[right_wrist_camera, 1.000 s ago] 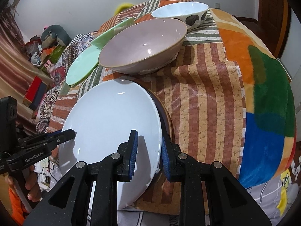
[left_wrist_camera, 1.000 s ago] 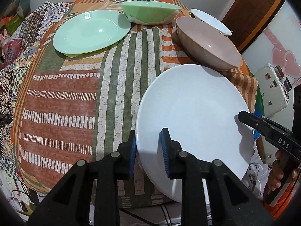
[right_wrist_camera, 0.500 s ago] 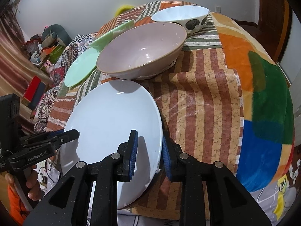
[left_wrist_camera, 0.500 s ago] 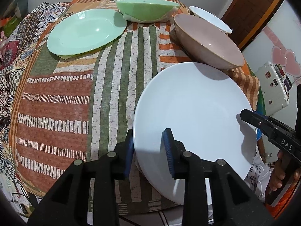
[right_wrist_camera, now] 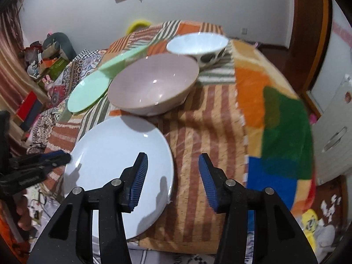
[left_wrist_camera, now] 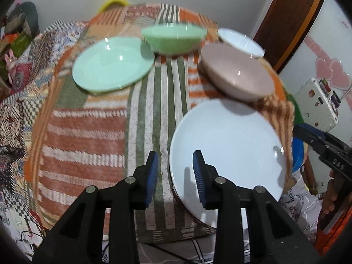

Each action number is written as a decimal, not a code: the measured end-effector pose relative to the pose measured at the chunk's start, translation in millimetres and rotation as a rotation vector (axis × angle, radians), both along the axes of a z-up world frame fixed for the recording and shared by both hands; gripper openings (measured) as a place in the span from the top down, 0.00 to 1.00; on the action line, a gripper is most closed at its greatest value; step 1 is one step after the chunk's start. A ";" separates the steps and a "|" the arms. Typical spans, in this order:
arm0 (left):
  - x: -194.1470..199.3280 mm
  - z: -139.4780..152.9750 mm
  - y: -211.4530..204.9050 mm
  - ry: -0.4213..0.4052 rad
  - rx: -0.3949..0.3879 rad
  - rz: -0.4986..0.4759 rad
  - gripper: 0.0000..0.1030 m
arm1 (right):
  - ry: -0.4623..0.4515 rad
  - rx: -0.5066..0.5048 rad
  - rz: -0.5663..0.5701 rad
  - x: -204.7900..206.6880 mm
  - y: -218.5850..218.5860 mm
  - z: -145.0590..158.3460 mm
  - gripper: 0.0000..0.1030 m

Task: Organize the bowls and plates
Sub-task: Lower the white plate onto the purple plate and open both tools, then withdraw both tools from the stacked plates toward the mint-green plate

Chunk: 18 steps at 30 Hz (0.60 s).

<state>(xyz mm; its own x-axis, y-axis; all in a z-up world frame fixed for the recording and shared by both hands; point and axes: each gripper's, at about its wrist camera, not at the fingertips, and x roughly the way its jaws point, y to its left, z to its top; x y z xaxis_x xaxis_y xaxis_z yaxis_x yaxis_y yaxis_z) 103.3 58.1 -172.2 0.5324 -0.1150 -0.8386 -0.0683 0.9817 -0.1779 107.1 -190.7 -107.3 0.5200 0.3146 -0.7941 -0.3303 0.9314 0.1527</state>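
A white plate (left_wrist_camera: 228,145) lies on the striped tablecloth near the front edge, with a dark rim showing under it; it also shows in the right wrist view (right_wrist_camera: 114,158). My left gripper (left_wrist_camera: 175,176) is open, its jaws on either side of the plate's left rim, not touching. My right gripper (right_wrist_camera: 172,180) is open over the plate's right rim. Behind stand a pink bowl (left_wrist_camera: 236,77), a green plate (left_wrist_camera: 112,65), a green bowl (left_wrist_camera: 173,38) and a white patterned bowl (right_wrist_camera: 198,45).
The table's front edge (left_wrist_camera: 171,233) drops off just below the white plate. A white appliance (left_wrist_camera: 316,105) and a wooden door (left_wrist_camera: 283,22) stand to the right. Cluttered shelves (right_wrist_camera: 39,70) lie to the left.
Both grippers opened and let go of the white plate, which now rests on the table. Both have drawn back and up a little.
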 end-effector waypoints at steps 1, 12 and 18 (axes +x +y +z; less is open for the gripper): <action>-3.2 8.1 2.1 -0.024 0.007 0.005 0.62 | -0.005 0.003 0.003 -0.4 0.0 1.7 0.56; -28.2 61.3 31.9 -0.198 0.068 0.078 0.50 | -0.103 0.034 0.063 -3.7 32.3 35.0 0.52; -34.0 73.4 47.6 -0.252 0.099 0.111 0.43 | -0.153 0.033 0.106 -3.4 57.9 48.7 0.51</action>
